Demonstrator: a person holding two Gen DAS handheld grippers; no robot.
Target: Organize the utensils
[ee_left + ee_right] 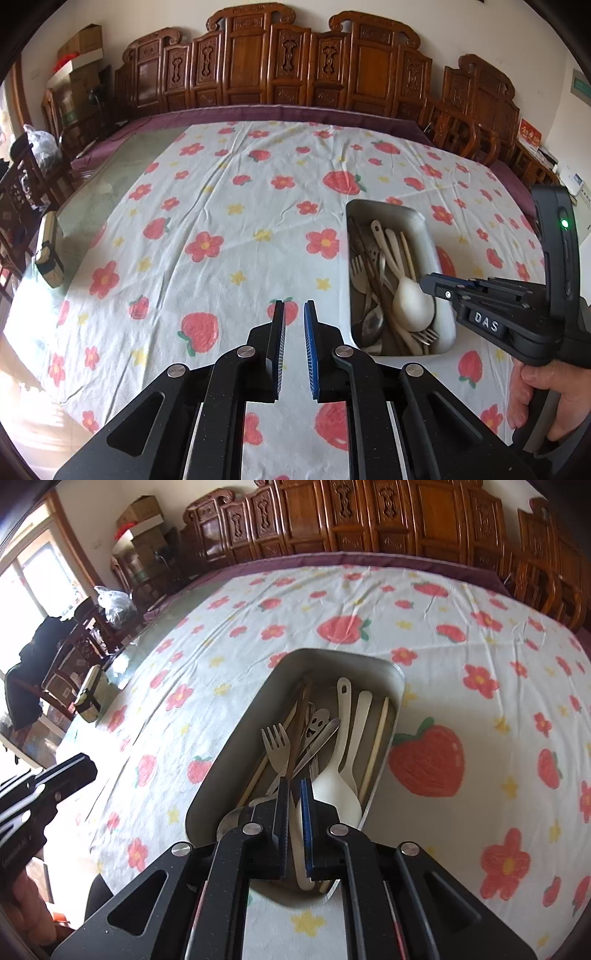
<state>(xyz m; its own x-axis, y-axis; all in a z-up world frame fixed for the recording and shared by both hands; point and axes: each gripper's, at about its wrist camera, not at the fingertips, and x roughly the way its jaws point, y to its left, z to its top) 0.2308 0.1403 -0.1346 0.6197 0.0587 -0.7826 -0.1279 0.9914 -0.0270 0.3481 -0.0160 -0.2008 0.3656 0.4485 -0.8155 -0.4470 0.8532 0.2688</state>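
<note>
A: Far side — row of carved wooden chairs [280, 62] against pale wall [155, 18]. Cardboard boxes [83, 44] stacked in left corner.

B: Confirmed. Bright window [26, 579] at left, daylight strong. Floral tablecloth [221, 206] over table, purple edge [258, 110] beyond.

My left gripper [294, 317] is matt black plastic with polished steel pivot pins; one pad is ribbed blue rubber, the other black. My right gripper [295, 794] looks the same. The tray [369, 664] is brushed metal, dull grey with a soft sheen. In it the white rice spoon [338, 794] is smooth, glossy plastic, the fork [277, 749] matt steel, the chopstick [376, 746] pale bare wood. The tablecloth [221, 206] is thin, creased cotton printed with strawberries. The carved chairs [258, 62] behind are varnished dark wood.
</note>
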